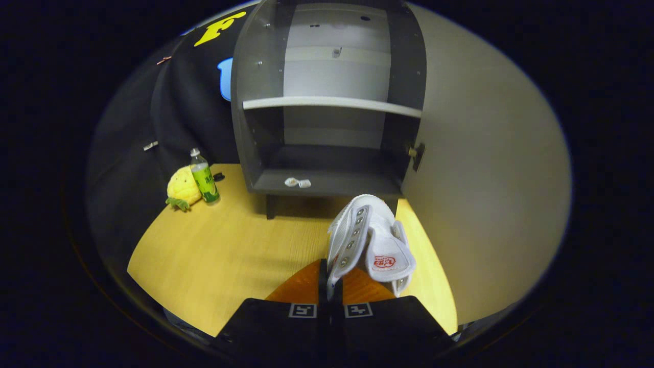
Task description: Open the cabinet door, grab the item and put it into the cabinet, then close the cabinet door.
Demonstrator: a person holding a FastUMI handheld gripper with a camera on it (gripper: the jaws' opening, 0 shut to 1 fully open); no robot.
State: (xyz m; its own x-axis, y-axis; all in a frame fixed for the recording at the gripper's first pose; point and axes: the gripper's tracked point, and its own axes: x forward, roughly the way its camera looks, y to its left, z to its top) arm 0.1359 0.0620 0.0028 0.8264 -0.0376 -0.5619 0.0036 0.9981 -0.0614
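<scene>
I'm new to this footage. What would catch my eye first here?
A white shoe hangs pinched in the hand-held gripper, just ahead of the open cabinet. The cabinet's door is swung wide beside the shoe. Across the table, a green bottle stands against a yellow plush.

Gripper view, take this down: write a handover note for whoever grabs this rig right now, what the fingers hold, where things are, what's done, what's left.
Gripper: fingers shut on the white lace-up sneaker with a red tongue logo, pinching its side edge; the shoe hangs just ahead of the fingers above the yellow wooden table.
Dark grey cabinet with one pale shelf: straight ahead beyond the shoe, its pale door swung open to the right. Two small white bits lie on its bottom floor.
Done: door opened, shoe grabbed.
Left: carry the shoe into the cabinet, release, close the door.
Off to the left: green drink bottle beside a yellow plush toy.
</scene>
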